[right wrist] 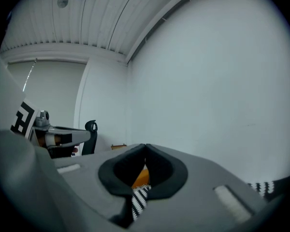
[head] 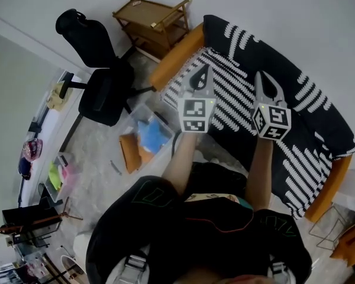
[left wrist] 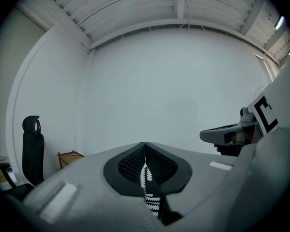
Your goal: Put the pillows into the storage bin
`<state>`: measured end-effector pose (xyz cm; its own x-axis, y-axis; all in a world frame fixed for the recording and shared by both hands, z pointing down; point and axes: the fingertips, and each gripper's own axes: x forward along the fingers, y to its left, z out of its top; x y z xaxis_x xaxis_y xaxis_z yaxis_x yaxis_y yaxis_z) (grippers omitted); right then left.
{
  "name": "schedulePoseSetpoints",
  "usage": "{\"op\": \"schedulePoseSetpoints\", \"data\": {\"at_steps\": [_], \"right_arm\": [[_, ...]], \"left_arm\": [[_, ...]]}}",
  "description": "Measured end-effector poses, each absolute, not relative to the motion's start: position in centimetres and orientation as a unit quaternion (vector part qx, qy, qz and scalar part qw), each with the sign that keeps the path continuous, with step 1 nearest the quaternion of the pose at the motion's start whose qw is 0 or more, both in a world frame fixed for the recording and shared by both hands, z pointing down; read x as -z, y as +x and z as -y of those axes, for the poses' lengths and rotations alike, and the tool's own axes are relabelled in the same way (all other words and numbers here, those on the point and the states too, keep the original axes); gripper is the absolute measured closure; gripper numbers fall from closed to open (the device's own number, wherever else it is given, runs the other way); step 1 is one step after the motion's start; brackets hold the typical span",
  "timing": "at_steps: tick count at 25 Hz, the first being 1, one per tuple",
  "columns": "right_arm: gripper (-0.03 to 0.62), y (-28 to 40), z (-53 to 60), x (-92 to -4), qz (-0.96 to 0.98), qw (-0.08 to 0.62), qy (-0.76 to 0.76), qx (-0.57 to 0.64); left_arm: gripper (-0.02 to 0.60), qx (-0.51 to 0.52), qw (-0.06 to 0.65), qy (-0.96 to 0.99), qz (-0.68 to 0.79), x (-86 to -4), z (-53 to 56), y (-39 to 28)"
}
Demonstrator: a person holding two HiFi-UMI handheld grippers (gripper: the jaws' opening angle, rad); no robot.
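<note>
A white pillow with black stripes (head: 231,108) lies over the sofa seat below both grippers. The left gripper (head: 200,76) is at its left part and the right gripper (head: 265,81) at its right. Both point level toward the wall with their jaws closed. In the left gripper view, striped cloth (left wrist: 152,197) shows in the slit under the closed left gripper (left wrist: 145,146). The right gripper view shows the same cloth (right wrist: 139,199) under the right gripper (right wrist: 145,149). The clear storage bin (head: 136,120) stands on the floor to the left, with a blue pillow (head: 151,134) inside.
The sofa (head: 296,87) has a black cover with white stripes and orange wooden arms (head: 174,55). An orange flat thing (head: 130,151) leans at the bin's near side. A black office chair (head: 100,81) and a wooden cart (head: 157,22) stand further left.
</note>
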<state>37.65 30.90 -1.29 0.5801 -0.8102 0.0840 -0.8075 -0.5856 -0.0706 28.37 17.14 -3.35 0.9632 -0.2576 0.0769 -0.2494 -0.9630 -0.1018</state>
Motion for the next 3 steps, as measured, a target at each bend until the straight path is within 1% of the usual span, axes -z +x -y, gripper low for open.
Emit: {"op": "schedulePoseSetpoints", "data": {"at_steps": [3], "right_arm": [[0.591, 36.5, -30.2, -2.0, -0.458, 0.019, -0.888, 0.047]], "left_arm": [[0.571, 0.039, 0.056, -0.989, -0.129, 0.4, -16.5, 27.2]]}}
